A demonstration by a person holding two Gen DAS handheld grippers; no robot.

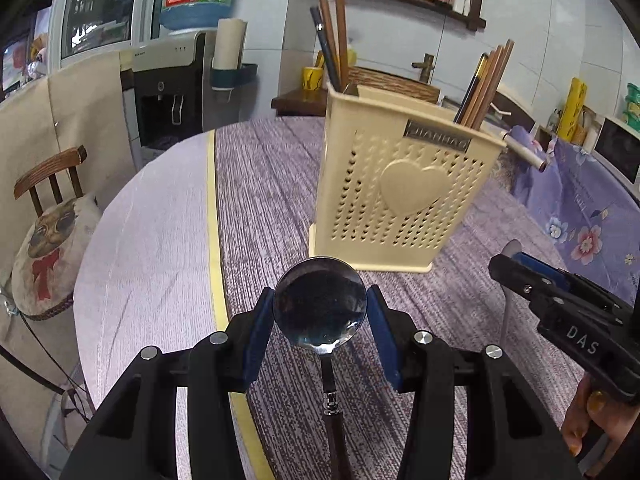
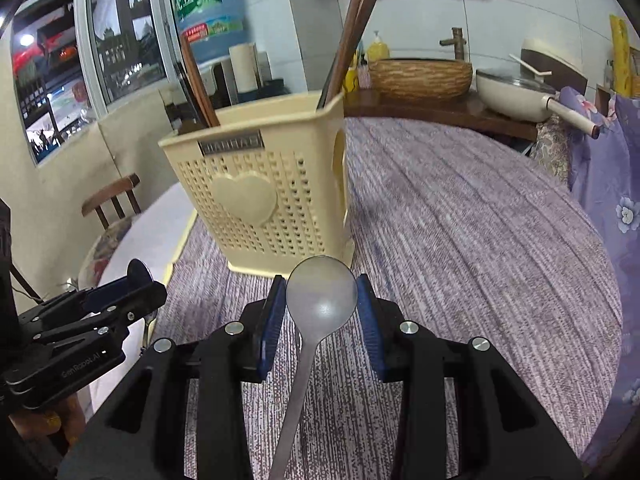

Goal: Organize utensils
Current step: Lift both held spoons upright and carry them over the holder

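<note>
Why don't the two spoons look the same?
The left gripper's spoon has a shiny, mirror-like bowl that looks dark; the right gripper's spoon is dull, pale grey. The shiny spoon's handle is dark with a metal joint below the bowl; the pale spoon is one plain metal piece, handle included. Both have round bowls, each sitting between a gripper's blue-padded jaws, pointing toward the cream utensil holder.

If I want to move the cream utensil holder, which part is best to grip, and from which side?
On the utensil holder, probably the top rim of the front wall, from above, near the metal label. That wall is thin and upright, so it should fit between gripper fingers, and the chopsticks stand only at the two ends.
</note>
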